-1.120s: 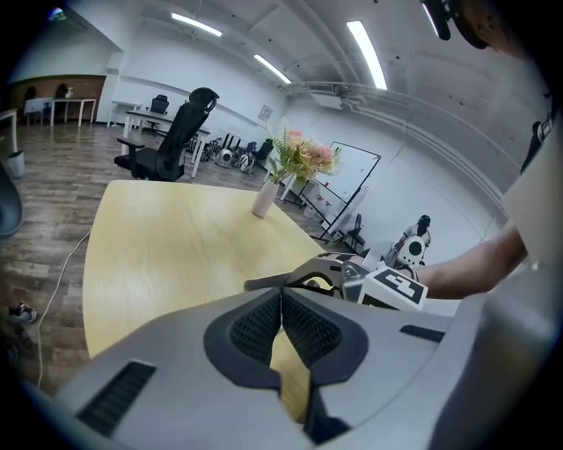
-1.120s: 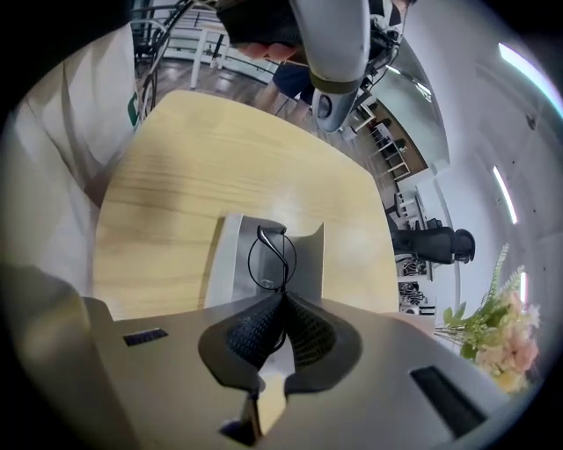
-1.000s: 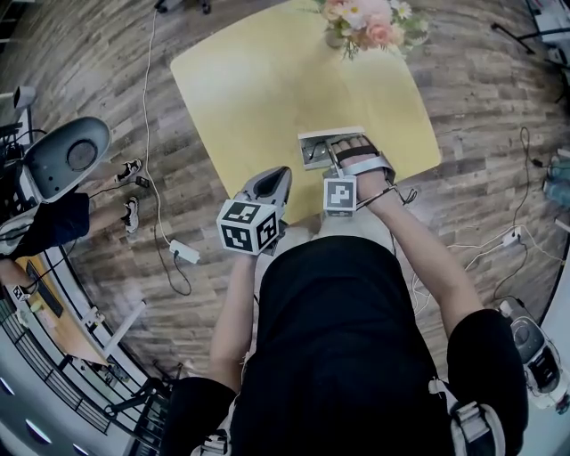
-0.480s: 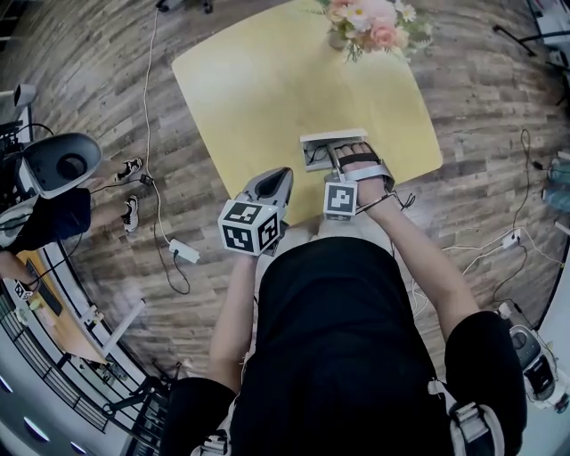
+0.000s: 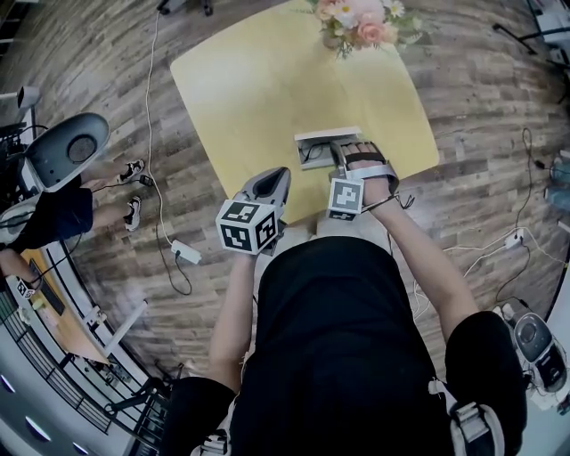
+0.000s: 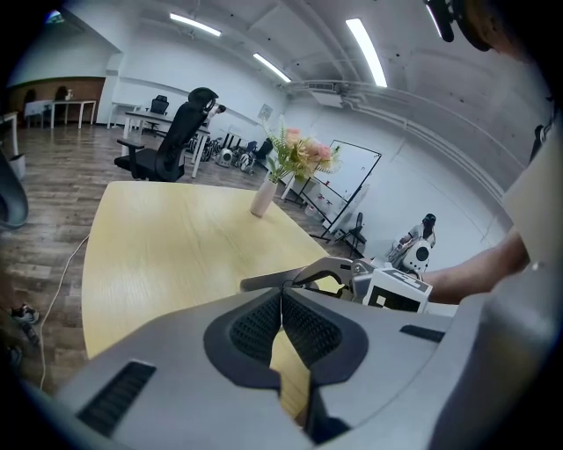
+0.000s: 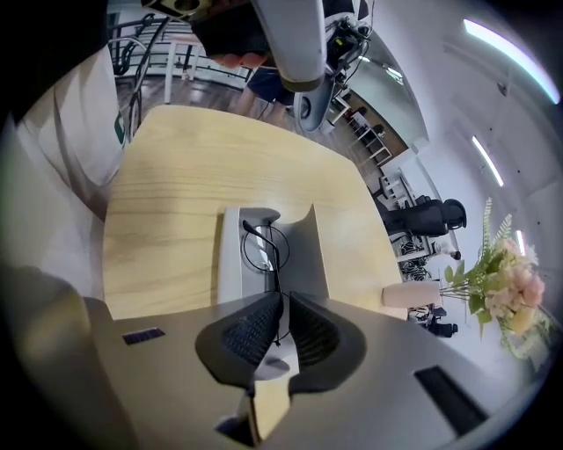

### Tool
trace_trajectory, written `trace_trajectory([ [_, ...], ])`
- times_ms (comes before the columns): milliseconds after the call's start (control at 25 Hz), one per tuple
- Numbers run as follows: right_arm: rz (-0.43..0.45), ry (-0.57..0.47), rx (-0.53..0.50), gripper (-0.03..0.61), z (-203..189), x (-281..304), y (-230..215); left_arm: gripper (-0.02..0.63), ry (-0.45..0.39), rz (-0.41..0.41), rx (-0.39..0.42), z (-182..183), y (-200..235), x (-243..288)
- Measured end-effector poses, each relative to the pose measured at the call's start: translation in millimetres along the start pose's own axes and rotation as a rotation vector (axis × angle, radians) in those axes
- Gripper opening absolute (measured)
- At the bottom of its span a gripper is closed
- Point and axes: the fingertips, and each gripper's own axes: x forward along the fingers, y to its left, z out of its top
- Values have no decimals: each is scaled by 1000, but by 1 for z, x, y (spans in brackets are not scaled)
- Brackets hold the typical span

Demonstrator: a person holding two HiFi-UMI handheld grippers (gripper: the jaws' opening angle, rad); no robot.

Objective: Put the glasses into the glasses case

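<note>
Your left gripper (image 6: 281, 301) hangs off the near edge of the table (image 6: 158, 255). From the head view you see only its back and marker cube, so its jaws cannot be read there. Its own view settles it: the claw is clenched, pad against pad, with nothing between.

Further right, the glasses case (image 7: 230, 264) lies open on the table close to your edge. The glasses (image 7: 262, 249) lie inside it, thin dark frame and round lenses. In the head view they are no more than a dark squiggle, and your hand covers the case's right end.

Your right gripper (image 7: 280, 308) points down into the case. Its jaws have just been opening. A narrow gap shows between the pads, and one thin temple arm runs up through it, so the claw is released rather than pinching. The jaws hide the near end of the case.

The flower vase (image 5: 356, 22) at the far edge is cut off by the top of the head view.
</note>
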Motion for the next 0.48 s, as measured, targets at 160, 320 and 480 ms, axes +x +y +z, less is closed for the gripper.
trace_trajectory([
  [160,3,-16,77,49,-10,-17,-1,23,-7,1,11,2,-14,0],
  [320,-1,-32,192,49,-25,-35,-4,23,-12,-3,29,4,-31,1],
  [480,4,-54,338,51,-41,-54,0,23,-15,4,51,-1,-47,3],
])
